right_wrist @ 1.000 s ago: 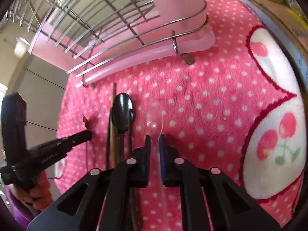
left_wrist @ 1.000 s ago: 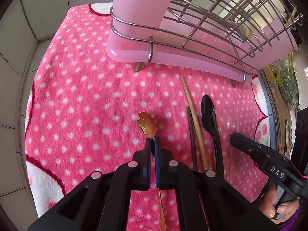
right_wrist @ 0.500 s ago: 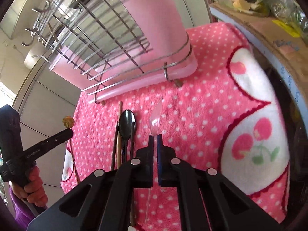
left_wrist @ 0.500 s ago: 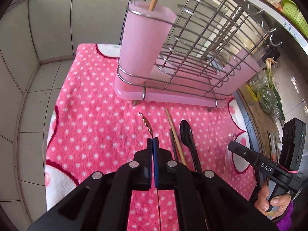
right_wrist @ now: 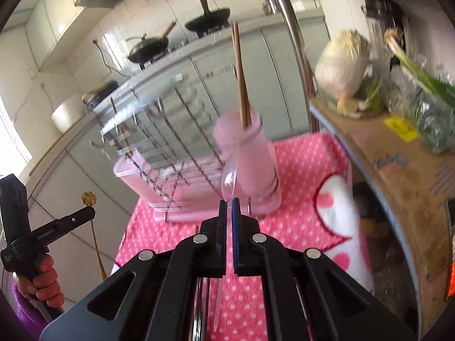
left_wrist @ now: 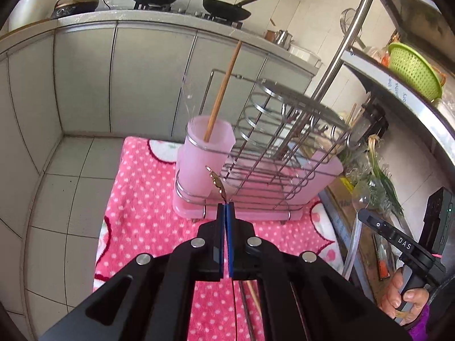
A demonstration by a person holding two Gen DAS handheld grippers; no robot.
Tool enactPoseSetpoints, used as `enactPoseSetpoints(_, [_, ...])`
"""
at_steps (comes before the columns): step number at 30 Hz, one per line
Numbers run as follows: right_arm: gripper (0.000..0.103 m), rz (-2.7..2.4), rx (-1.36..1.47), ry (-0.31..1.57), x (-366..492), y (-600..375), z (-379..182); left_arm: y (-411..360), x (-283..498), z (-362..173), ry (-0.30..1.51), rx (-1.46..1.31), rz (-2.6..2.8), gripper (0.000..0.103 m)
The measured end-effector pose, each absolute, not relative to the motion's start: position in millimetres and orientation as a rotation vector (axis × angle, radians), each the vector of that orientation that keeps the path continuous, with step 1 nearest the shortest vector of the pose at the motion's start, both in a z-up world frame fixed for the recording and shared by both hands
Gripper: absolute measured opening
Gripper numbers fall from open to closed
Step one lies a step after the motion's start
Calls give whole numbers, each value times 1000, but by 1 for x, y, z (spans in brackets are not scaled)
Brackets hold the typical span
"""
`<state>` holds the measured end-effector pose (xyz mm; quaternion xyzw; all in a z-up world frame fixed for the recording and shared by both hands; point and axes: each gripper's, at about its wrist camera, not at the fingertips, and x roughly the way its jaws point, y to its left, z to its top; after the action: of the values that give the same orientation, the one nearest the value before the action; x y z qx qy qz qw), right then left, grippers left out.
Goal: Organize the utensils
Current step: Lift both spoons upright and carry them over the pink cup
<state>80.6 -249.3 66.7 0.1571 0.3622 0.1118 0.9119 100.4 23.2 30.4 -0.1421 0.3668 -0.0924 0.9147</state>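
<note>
My left gripper [left_wrist: 225,205] is pinched tight on the thin handle of a gold flower-headed spoon [left_wrist: 216,183], its head raised in front of the pink cup [left_wrist: 203,156] at the near end of the wire rack [left_wrist: 284,147]; a wooden chopstick [left_wrist: 223,91] stands tilted in that cup; my right gripper [right_wrist: 229,201] is clamped on a clear plastic spoon [right_wrist: 229,176], bowl up, just before the other pink cup [right_wrist: 250,156], where a pair of chopsticks [right_wrist: 241,85] leans; the rack sits on a pink dotted towel [left_wrist: 136,204]; more chopsticks [left_wrist: 251,292] lie on the towel below my left gripper.
</note>
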Motion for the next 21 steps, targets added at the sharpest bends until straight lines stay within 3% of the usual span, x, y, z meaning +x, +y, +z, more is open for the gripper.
enactPoseSetpoints(12, [3, 207, 262, 392, 104, -257, 152, 30, 114, 122, 420, -297, -146, 1])
enactPoseSetpoints(21, [3, 155, 146, 200, 139, -246, 157, 25, 158, 127, 306, -247, -42, 1])
